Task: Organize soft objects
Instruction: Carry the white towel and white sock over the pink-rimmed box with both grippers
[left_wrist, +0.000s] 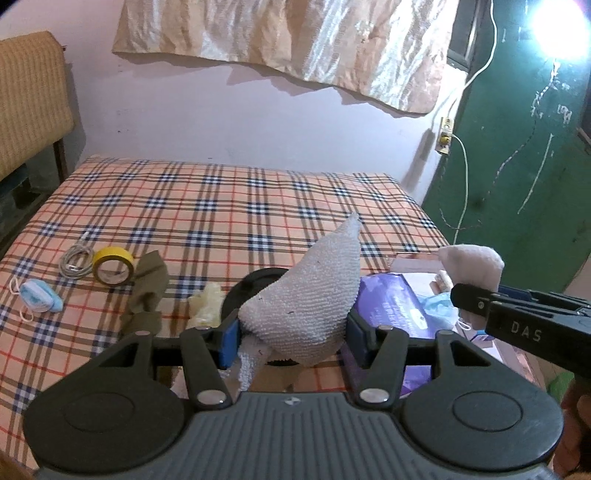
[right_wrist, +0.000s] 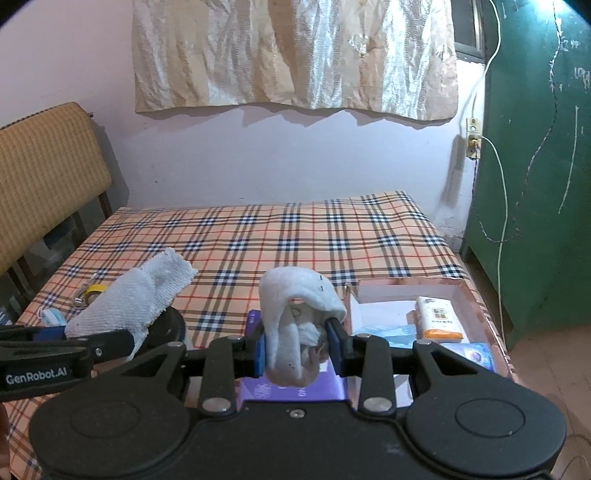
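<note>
My left gripper (left_wrist: 293, 332) is shut on a white terry cloth (left_wrist: 314, 291), whose corner sticks up above the plaid bed (left_wrist: 207, 206). My right gripper (right_wrist: 297, 347) is shut on a bunched, looped part of white cloth (right_wrist: 291, 306). The left view shows that gripper (left_wrist: 476, 299) at the right with its cloth bundle (left_wrist: 472, 266); the right view shows the left gripper (right_wrist: 110, 341) at the left with the terry cloth (right_wrist: 129, 299). Whether both hold one cloth I cannot tell. An olive cloth (left_wrist: 146, 291) and a pale crumpled piece (left_wrist: 207, 302) lie on the bed.
A shallow box (right_wrist: 465, 291) at the bed's right edge holds a white-and-orange pack (right_wrist: 437, 317) and blue packets. A purple pack (left_wrist: 391, 299), a black round object (left_wrist: 255, 284), yellow tape (left_wrist: 112, 266), a coiled cable (left_wrist: 75, 260) and a face mask (left_wrist: 37, 297) are on the bed.
</note>
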